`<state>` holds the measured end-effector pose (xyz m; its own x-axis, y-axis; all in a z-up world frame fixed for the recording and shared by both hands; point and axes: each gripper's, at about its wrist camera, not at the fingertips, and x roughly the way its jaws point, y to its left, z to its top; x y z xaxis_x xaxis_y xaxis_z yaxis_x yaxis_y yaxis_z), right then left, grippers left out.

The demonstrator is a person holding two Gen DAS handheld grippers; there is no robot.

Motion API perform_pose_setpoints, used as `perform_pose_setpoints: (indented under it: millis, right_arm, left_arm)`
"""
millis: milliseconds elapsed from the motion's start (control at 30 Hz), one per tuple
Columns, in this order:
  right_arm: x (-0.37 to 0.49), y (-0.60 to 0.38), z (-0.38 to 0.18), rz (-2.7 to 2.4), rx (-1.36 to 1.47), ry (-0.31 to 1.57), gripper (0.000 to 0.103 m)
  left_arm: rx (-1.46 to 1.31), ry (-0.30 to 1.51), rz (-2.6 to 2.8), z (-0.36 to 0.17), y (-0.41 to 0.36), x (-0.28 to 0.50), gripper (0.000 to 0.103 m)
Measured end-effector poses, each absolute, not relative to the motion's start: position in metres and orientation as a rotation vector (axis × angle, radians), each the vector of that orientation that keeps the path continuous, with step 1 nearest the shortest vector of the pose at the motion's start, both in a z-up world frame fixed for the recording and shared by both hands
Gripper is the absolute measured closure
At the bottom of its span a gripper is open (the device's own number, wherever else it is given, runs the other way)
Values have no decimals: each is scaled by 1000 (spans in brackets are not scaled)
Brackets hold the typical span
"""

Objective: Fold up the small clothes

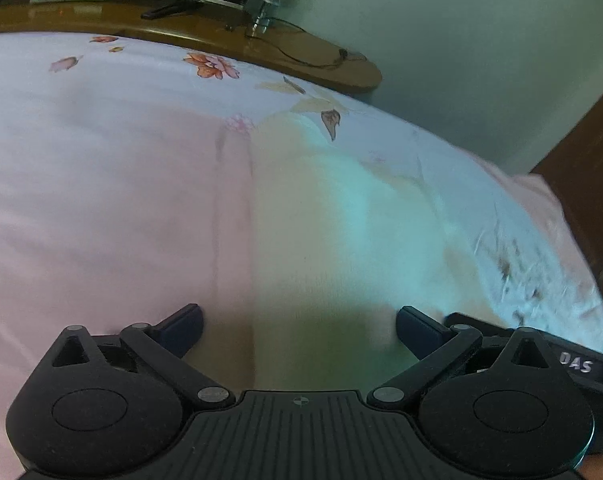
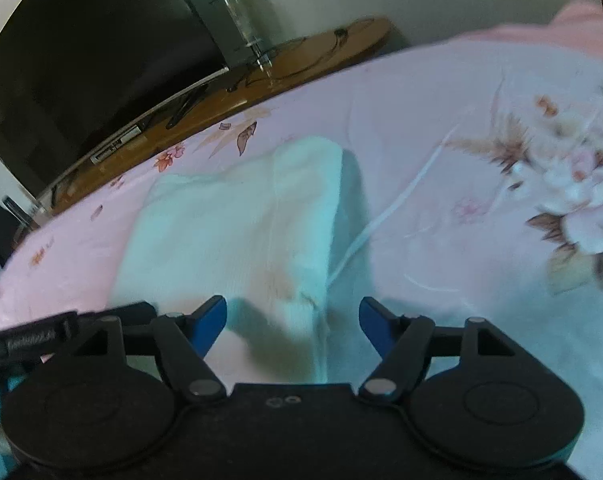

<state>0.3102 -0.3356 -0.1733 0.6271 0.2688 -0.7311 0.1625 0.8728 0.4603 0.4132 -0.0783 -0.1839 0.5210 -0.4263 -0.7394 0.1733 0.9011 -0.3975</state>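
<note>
A small pale cream garment (image 1: 321,232) lies flat on a pink floral bedsheet (image 1: 101,184). In the right wrist view the garment (image 2: 237,224) looks pale mint-white with a seam down its middle and its right edge raised. My left gripper (image 1: 299,328) is open just above the garment's near end, its jaws apart over the cloth. My right gripper (image 2: 292,320) is open too, over the garment's near right corner. Neither holds anything. The right gripper's body (image 1: 573,360) shows at the left view's right edge.
A wooden ledge (image 1: 205,28) runs along the far side of the bed, with cables and a clear stand (image 2: 245,20) on it. A dark screen (image 2: 81,60) stands behind. Pink cloth (image 2: 581,32) lies at the bed's far right. A wall lies beyond.
</note>
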Motion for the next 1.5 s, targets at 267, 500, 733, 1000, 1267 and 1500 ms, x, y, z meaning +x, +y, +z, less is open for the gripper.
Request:
perform_pose_setpoints:
  millis: [267, 500, 733, 1000, 1267, 1500]
  right_arm:
    - [329, -339, -187, 147, 581, 863, 44]
    - [319, -331, -170, 188, 578, 812, 71]
    - [310, -319, -132, 239, 551, 742, 72]
    - [317, -280, -91, 329, 530, 693, 72]
    - [329, -203, -77, 465, 528, 692, 72]
    - [342, -143, -94, 531, 542, 733, 72]
  left_arm:
    - [-422, 964, -408, -189, -74, 421, 40]
    - [-448, 933, -388, -178, -73, 412, 62]
    - [-474, 868, -398, -149, -57, 403, 65]
    - [-470, 787, -339, -103, 3, 388, 65]
    - [-420, 738, -223, -81, 85, 366, 65]
    - [-375, 750, -134, -95, 140, 368, 65]
